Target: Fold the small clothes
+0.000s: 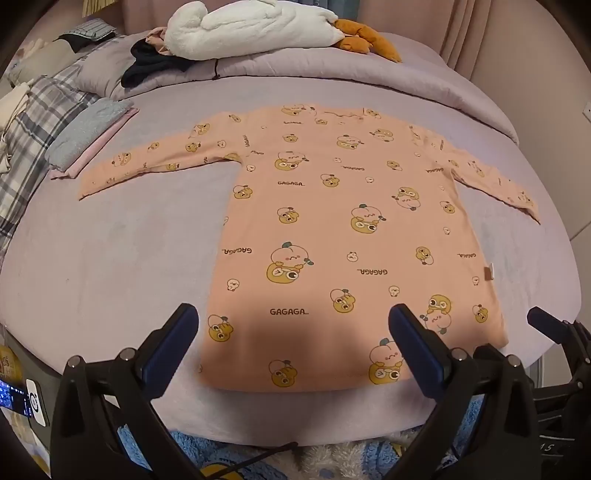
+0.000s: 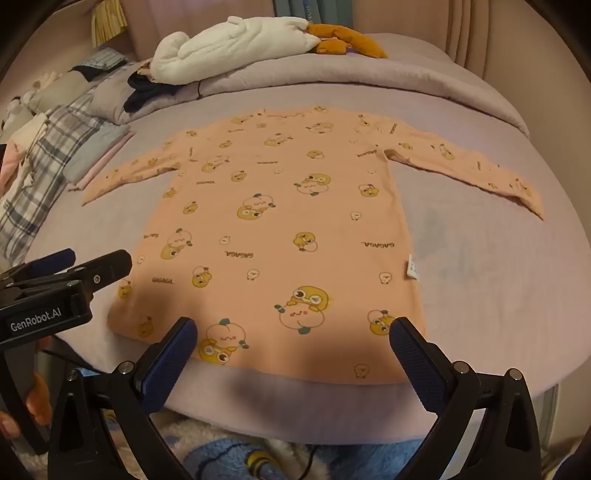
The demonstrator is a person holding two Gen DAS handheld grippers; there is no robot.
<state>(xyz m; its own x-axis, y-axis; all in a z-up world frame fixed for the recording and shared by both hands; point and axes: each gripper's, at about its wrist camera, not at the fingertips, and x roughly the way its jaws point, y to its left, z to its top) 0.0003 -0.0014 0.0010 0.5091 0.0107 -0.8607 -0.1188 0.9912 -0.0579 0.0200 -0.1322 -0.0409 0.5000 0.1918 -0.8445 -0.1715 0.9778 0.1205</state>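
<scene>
The long-sleeved top [image 1: 332, 221] lies flat on the bed [image 1: 110, 258], its hem toward the cameras and both sleeves spread outward. The fabric is a soft peach knit printed with yellow cartoon figures and the word "GAGAGA"; a small tag [image 1: 489, 273] projects from the side seam. The bed cover is a smooth lilac sheet. The left gripper [image 1: 293, 338] hovers above the hem with its fingers set wide apart, holding nothing (the pads are dark blue and textured). The right gripper [image 2: 293, 341] hovers over the hem likewise, fingers spread and empty. A folded stack of cloth [image 1: 88, 136] rests beside the left sleeve. At the far end, a white plush toy [image 1: 251, 29] with orange feet lies on a rumpled quilt [image 1: 332, 70].
</scene>
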